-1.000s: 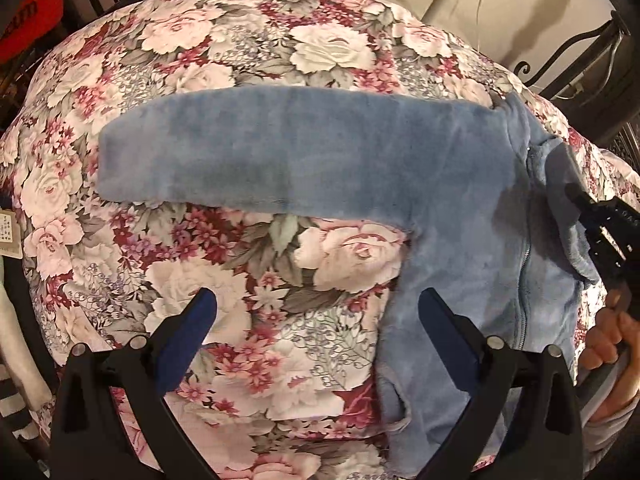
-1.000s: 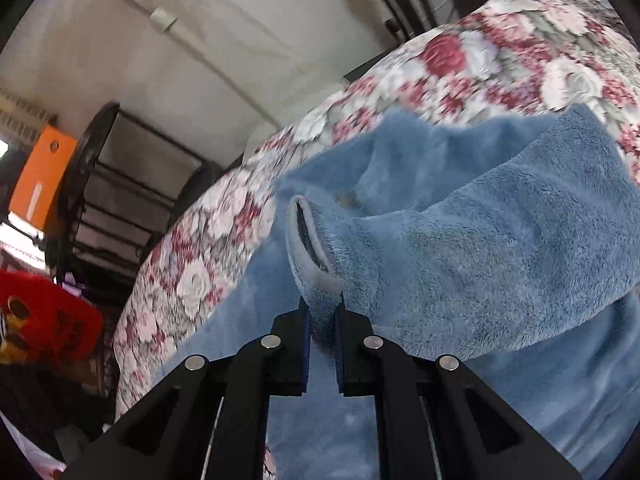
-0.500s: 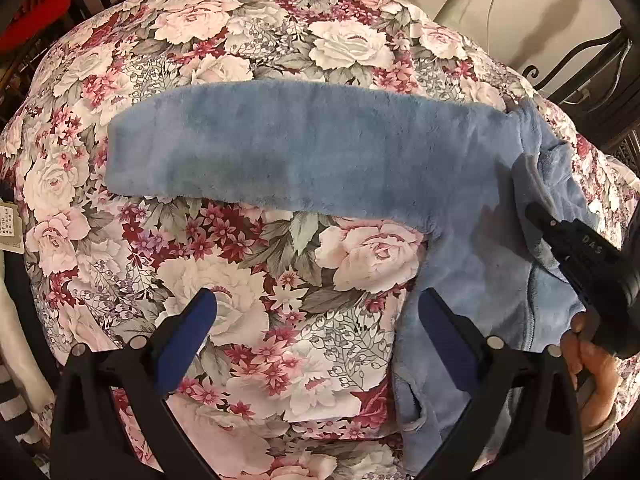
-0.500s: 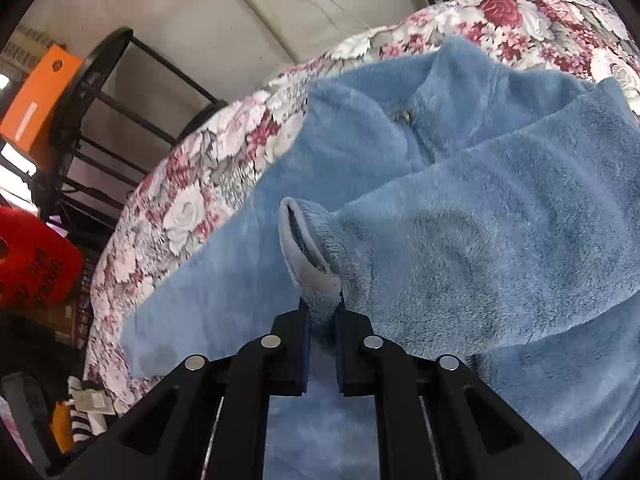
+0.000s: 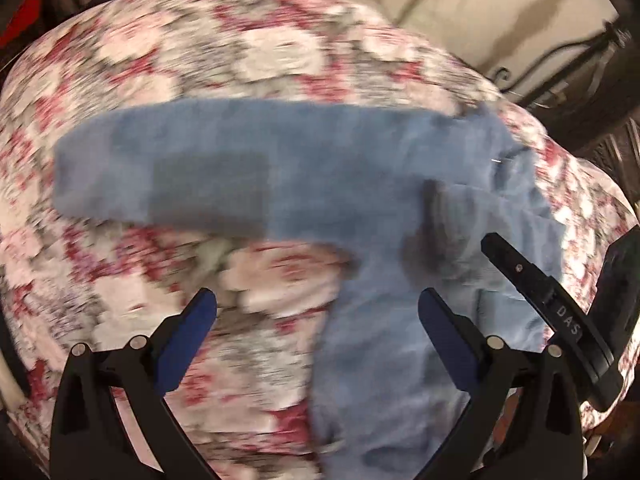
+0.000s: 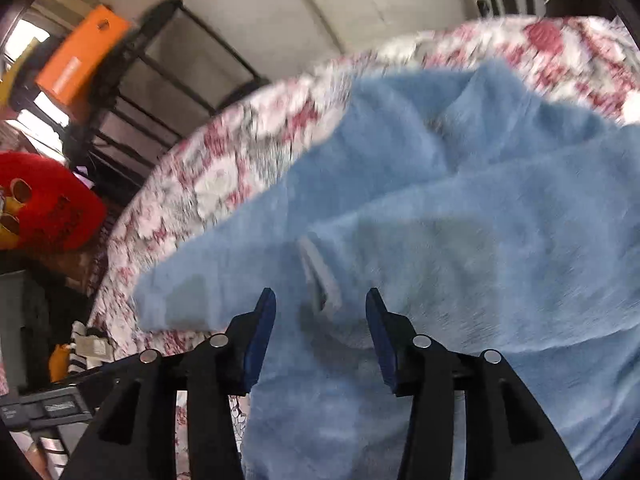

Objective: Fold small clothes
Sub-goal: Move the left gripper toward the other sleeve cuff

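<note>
Released moments ago, the folded sleeve cuff (image 6: 320,276) lies between the opening right gripper (image 6: 320,320); left gripper (image 5: 316,332) spread, empty; withdrawing carelessly could snag the blue fleece garment (image 5: 360,208), undoing the fold.

Both wrist views look steeply down, close over the blue fleece garment (image 5: 360,184); they share it.

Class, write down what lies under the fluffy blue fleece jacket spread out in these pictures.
Under the fluffy blue fleece jacket lies a rose-patterned floral cloth, showing all around it. Whatever the cloth itself covers is hidden. One sleeve cuff lies folded over the jacket's body.
</note>
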A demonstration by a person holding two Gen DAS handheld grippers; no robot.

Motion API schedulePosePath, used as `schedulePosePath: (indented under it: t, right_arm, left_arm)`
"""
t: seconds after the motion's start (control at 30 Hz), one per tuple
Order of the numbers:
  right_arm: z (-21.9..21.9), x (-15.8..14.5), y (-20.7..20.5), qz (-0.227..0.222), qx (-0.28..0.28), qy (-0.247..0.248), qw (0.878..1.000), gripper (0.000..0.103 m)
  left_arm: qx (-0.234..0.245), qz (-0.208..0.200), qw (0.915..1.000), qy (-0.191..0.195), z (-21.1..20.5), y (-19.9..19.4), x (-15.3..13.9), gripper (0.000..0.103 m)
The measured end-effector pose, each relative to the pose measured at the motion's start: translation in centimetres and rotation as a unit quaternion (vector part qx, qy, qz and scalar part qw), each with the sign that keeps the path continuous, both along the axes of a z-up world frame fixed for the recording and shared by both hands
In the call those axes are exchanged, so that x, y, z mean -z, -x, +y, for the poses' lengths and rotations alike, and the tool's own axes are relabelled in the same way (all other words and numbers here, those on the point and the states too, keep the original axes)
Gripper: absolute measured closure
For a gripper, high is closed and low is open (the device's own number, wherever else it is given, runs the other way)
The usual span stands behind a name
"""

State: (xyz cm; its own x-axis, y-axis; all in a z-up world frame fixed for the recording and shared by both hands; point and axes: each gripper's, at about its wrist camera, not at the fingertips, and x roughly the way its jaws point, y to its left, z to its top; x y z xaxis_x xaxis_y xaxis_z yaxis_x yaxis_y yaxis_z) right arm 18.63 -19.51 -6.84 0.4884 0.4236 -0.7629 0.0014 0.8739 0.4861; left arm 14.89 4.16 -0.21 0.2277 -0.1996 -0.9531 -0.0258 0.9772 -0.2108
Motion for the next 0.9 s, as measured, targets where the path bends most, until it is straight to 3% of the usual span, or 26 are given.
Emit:
schedulePosePath:
  t: [0.1, 0.17, 0.3, 0.43, 0.5, 0.53, 0.57, 0.67, 0.73, 0.8, 0.9]
  right_arm:
    - [-3.6, -0.9, 0.1, -0.018, 0.041, -0.003, 0.999, 0.058]
    - [-6.1, -0.8, 0.3, -0.022, 0.065, -0.001, 0.998, 0.075]
    - [-10.8, 0.3, -0.1, -0.017, 0.110, -0.004, 0.994, 0.083]
    - [-15.2, 1.4, 0.3, -0.011, 0.151, -0.040, 0.988, 0.083]
    - [-17.5, 2.9, 0.7, 0.013, 0.169, -0.048, 0.984, 0.085]
    - [-18.2, 4.0, 0.7, 0.035, 0.178, -0.039, 0.983, 0.095]
    - [-19.1, 5.5, 0.6, 0.060, 0.183, -0.040, 0.981, 0.103]
    - [-21.6, 7.8, 1.0, 0.076, 0.195, -0.115, 0.971, 0.103]
    - [-22.0, 6.4, 0.8, 0.055, 0.197, -0.131, 0.970, 0.099]
    - [-22.5, 4.0, -0.3, 0.010, 0.187, -0.115, 0.975, 0.099]
    - [-23.8, 3.5, -1.9, 0.000, 0.207, -0.094, 0.974, 0.099]
  left_arm:
    - [0.036, -0.018, 0.9991, -0.010, -4.4, -0.2, 0.1, 0.005]
    - [0.063, -0.031, 0.9973, -0.023, -7.3, -0.6, 0.4, 0.005]
    - [0.092, -0.051, 0.9906, -0.087, -11.5, -1.3, 1.7, 0.005]
    - [0.098, -0.024, 0.9880, -0.117, -13.3, -2.4, 4.8, 0.005]
    - [0.093, 0.010, 0.9817, -0.166, -13.7, -3.0, 7.7, 0.004]
    - [0.094, 0.030, 0.9789, -0.179, -13.7, -3.2, 9.2, 0.004]
    - [0.093, 0.040, 0.9800, -0.172, -13.5, -3.3, 10.2, 0.004]
    - [0.089, 0.040, 0.9799, -0.174, -13.7, -3.5, 10.1, 0.004]
    - [0.090, 0.021, 0.9800, -0.176, -14.2, -3.5, 8.5, 0.004]
    - [0.093, -0.034, 0.9843, -0.146, -14.6, -3.3, 5.8, 0.005]
    - [0.104, -0.074, 0.9851, -0.115, -15.4, -3.2, 4.1, 0.005]
